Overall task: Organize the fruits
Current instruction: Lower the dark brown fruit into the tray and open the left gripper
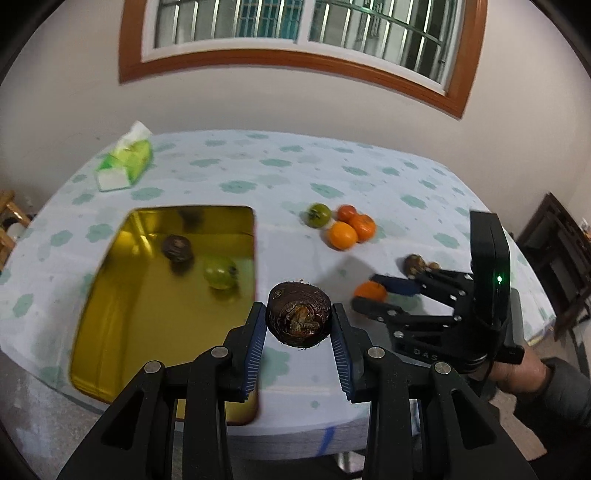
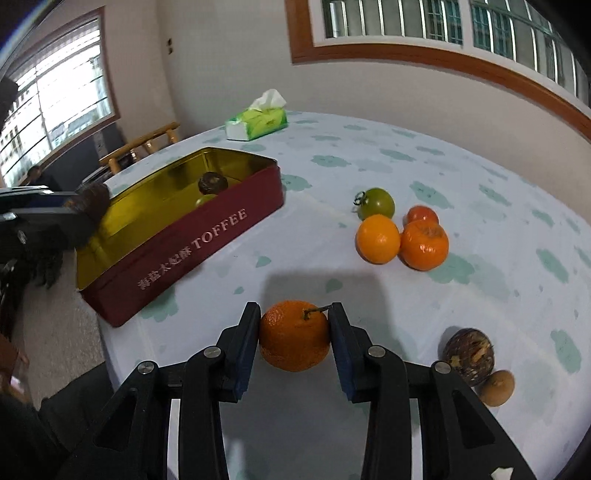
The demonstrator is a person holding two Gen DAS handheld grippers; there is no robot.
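At the bottom centre of the left wrist view, our left gripper point(image 1: 298, 322) is clamped on a dark brown taro-like root point(image 1: 298, 314), its blue pads pressed against both sides, held above the table edge just right of the tin. In the right wrist view our right gripper point(image 2: 294, 338) is closed on a stemmed mandarin point(image 2: 294, 335) that sits low over the floral tablecloth point(image 2: 480, 177); the same gripper shows at the right of the left view point(image 1: 373, 291), gripping that orange fruit.

At the lower right of the right view, a second brown root point(image 2: 468, 356) lies on the cloth, touching a smaller tan fruit point(image 2: 496, 387) in front of it.

Left of centre stands the open red toffee tin point(image 2: 192, 243), gold inside, one corner hanging past the table edge. Inside it lie a dark root point(image 1: 178, 249) and a green tomato point(image 1: 220, 272), close together but apart.

Further back, right of centre, a cluster rests on the cloth: a bright orange point(image 2: 377, 239) touching a darker mandarin point(image 2: 424, 244), a red tomato point(image 2: 423, 215) behind them and a green tomato with stem point(image 2: 376, 203) at the upper left of the group.

At the far edge of the table, towards the upper left, a green tissue pack point(image 2: 256, 121) lies with a tissue sticking up. Behind it runs the wall with a wood-framed window point(image 1: 295, 33).
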